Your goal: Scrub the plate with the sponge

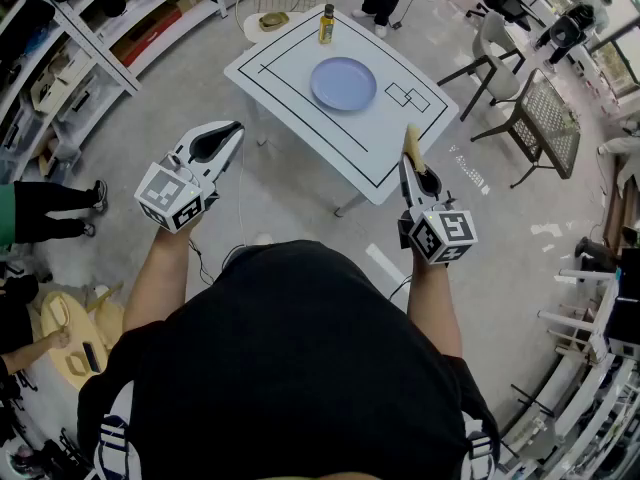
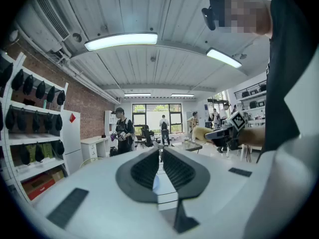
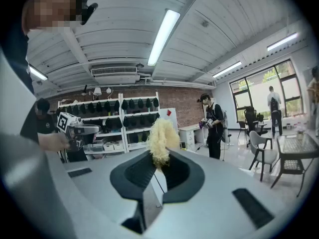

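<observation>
Plate (image 1: 343, 83) lay flat, face up, mid-bench (image 1: 290, 68), upper centre of the head view. A bottle (image 1: 326, 24) stood at the far edge behind it. Both grippers were held up in front of the body, well apart from the bench, so we judged scrubbing not yet begun and the approach as the step in hand. Right gripper (image 1: 409, 160), right of centre: fingers clamped on the yellow sponge (image 1: 411, 138), with most of it sticking out past the tips. We took that as leaving the soft end free to meet the plate first. Left gripper (image 1: 232, 131), left of centre: fingers all but together, nothing between them. We guessed it was kept free to steady the plate, since nothing pinned the plate down and it could slide under a scrub.
</observation>
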The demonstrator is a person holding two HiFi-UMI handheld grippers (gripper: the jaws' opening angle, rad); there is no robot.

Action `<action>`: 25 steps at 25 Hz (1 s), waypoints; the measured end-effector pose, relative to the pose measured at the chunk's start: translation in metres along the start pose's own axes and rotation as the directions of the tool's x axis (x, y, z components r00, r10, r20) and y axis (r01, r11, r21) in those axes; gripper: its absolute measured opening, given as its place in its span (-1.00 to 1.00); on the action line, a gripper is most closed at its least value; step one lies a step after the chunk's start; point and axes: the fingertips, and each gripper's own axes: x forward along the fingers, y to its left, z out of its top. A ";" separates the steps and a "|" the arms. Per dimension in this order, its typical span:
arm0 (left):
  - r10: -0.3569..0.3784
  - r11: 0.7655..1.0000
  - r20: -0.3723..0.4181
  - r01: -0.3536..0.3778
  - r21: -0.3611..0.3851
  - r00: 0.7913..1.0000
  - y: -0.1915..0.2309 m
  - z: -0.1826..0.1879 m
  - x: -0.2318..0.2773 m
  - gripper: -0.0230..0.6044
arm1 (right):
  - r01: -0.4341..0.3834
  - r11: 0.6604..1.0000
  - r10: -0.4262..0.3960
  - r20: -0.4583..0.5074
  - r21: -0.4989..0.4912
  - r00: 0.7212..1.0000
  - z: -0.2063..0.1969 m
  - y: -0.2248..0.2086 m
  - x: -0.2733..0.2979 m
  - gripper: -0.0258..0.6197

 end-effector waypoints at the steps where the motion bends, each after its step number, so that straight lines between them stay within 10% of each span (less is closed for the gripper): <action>1: -0.001 1.000 -0.003 0.001 -0.001 1.000 -0.003 0.001 0.000 -0.83 | 0.002 1.000 -0.002 -0.001 -0.001 1.000 0.000 -0.001 -0.003 -0.84; 25: -0.063 0.998 -0.064 0.060 -0.036 0.996 0.006 -0.018 0.027 -0.86 | 0.020 0.999 -0.019 -0.025 0.046 1.000 -0.008 -0.020 0.015 -0.83</action>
